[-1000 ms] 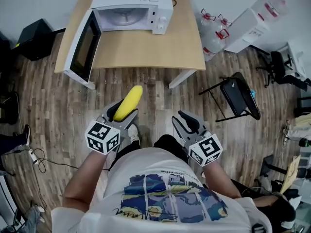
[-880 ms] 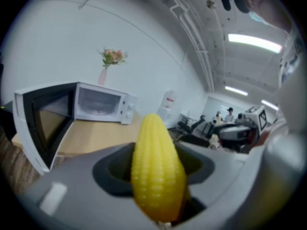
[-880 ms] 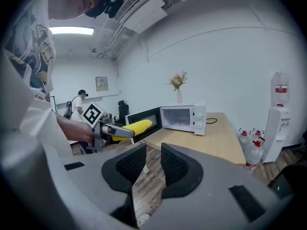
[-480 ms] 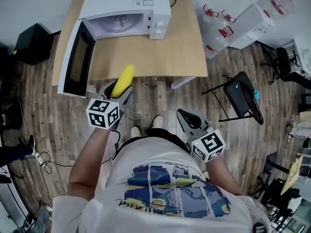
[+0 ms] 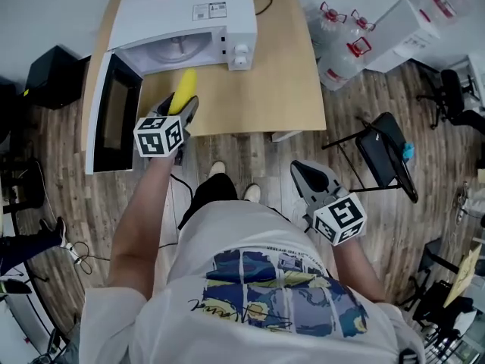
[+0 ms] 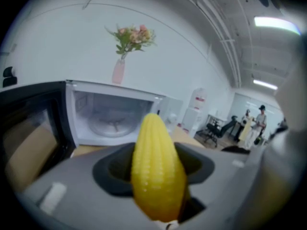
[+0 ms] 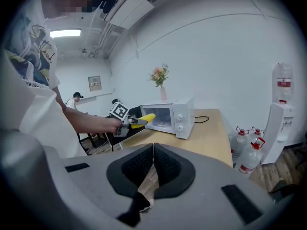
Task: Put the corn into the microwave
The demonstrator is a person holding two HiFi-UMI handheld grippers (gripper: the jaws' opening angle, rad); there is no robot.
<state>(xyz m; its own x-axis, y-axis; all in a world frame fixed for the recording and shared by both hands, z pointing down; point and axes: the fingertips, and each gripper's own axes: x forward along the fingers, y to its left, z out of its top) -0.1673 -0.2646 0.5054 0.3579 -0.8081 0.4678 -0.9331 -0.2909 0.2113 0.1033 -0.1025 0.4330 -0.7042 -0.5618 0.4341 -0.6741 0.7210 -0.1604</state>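
A yellow corn cob (image 5: 183, 89) sticks out forward from my left gripper (image 5: 179, 101), which is shut on its lower end. In the head view the cob's tip lies over the table just before the opening of the white microwave (image 5: 182, 21). The microwave's door (image 5: 114, 112) hangs open to the left. The left gripper view has the corn (image 6: 157, 171) upright in the middle, with the empty cavity and glass turntable (image 6: 111, 123) straight behind it. My right gripper (image 5: 314, 184) hangs low over the floor to the right, its pads (image 7: 165, 164) pressed together with nothing between them.
The wooden table (image 5: 265, 89) carries the microwave, and a pink vase of flowers (image 6: 120, 68) stands on top of it. Water bottles (image 5: 345, 48) and a white dispenser (image 5: 409, 21) stand to the right, with a black folding chair (image 5: 379, 154) near my right gripper. A black box (image 5: 49, 70) sits far left.
The person has stepped up to the table. My left gripper has carried the corn forward from over the floor to just before the microwave's opening. The right gripper followed, still shut.
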